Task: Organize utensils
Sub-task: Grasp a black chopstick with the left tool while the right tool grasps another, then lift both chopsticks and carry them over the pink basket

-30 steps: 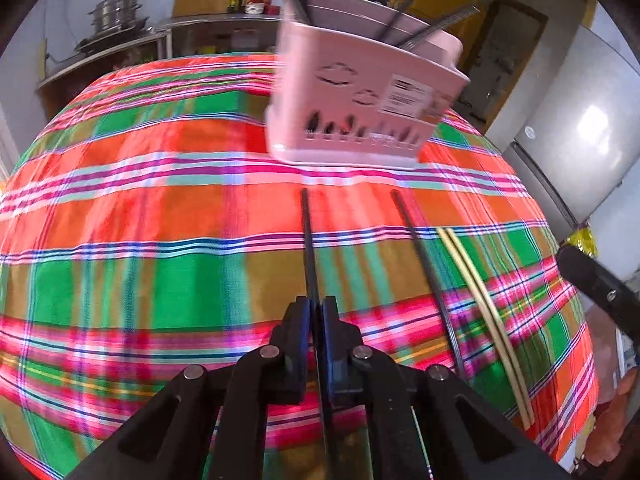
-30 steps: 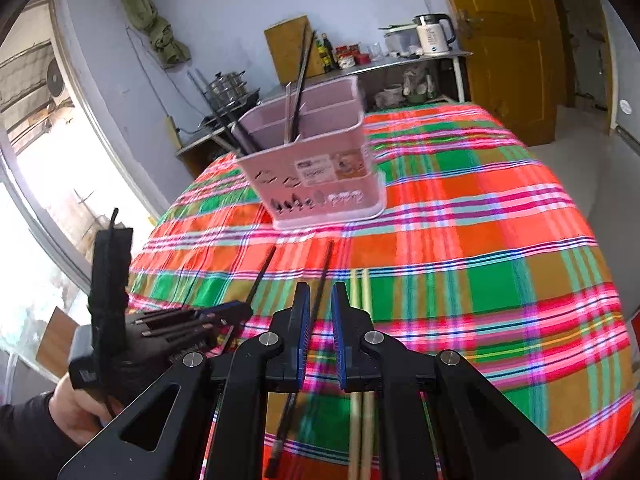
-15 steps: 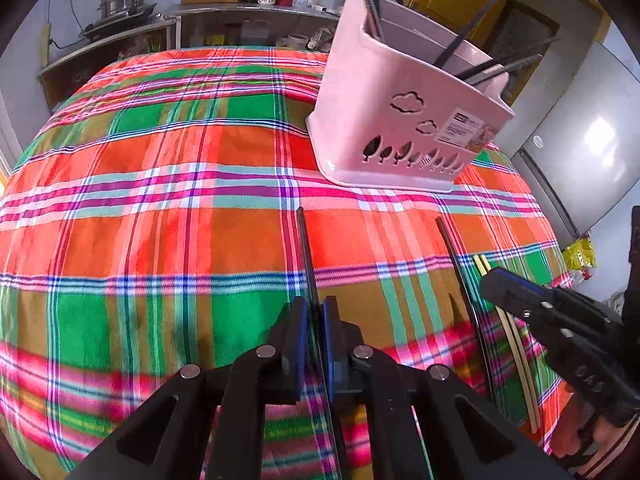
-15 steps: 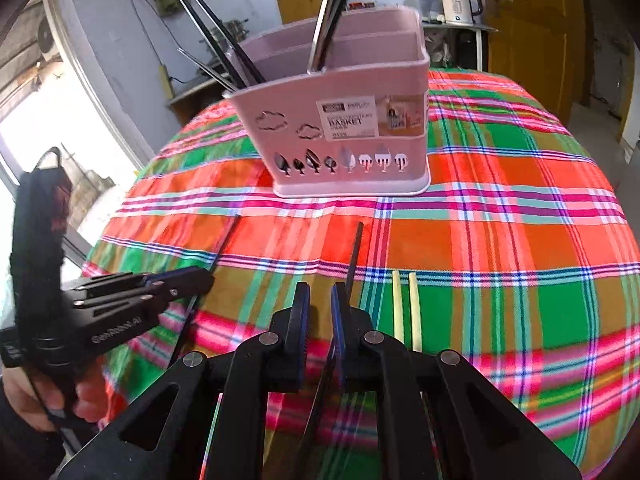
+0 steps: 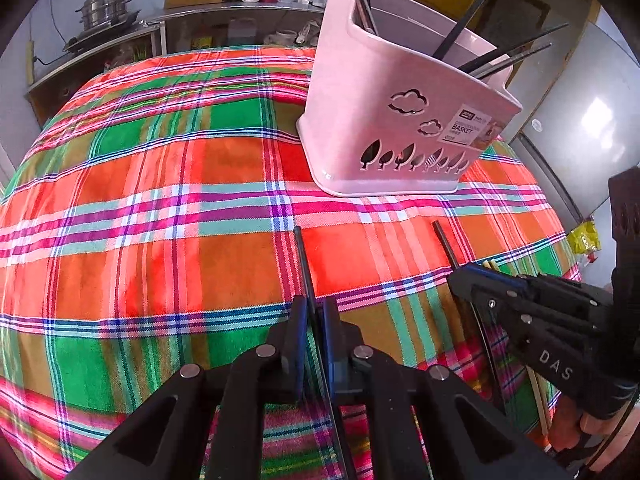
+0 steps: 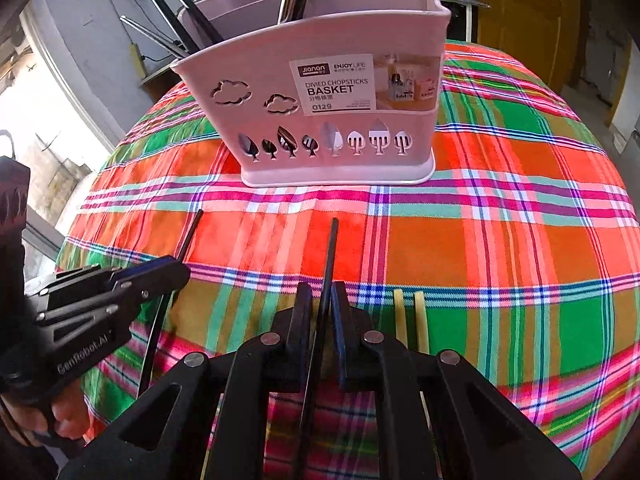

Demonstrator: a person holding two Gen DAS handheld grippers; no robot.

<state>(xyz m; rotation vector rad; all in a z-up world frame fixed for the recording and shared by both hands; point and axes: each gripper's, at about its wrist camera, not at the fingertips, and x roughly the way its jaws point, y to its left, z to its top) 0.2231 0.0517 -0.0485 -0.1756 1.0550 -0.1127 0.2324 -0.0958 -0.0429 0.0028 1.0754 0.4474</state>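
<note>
1. Left wrist view: the pink basket [image 5: 400,120] looms larger than a second ago. The left gripper [image 5: 314,312] tilts down, fingers clamped on a black chopstick [image 5: 302,260] over the plaid tabletop [image 5: 160,200].
2. Right wrist view: the right gripper [image 6: 322,300] has dropped lower; its fingers have just closed on another black chopstick [image 6: 330,256], with two pale chopsticks [image 6: 410,320] lying just beside it.

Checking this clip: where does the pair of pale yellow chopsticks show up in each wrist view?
Left wrist: pale yellow chopsticks at far right, mostly hidden behind the right gripper.
Right wrist: pale yellow chopsticks at lower centre, side by side on the cloth, just right of the right gripper.
Shared landmark: the pink basket.
</note>
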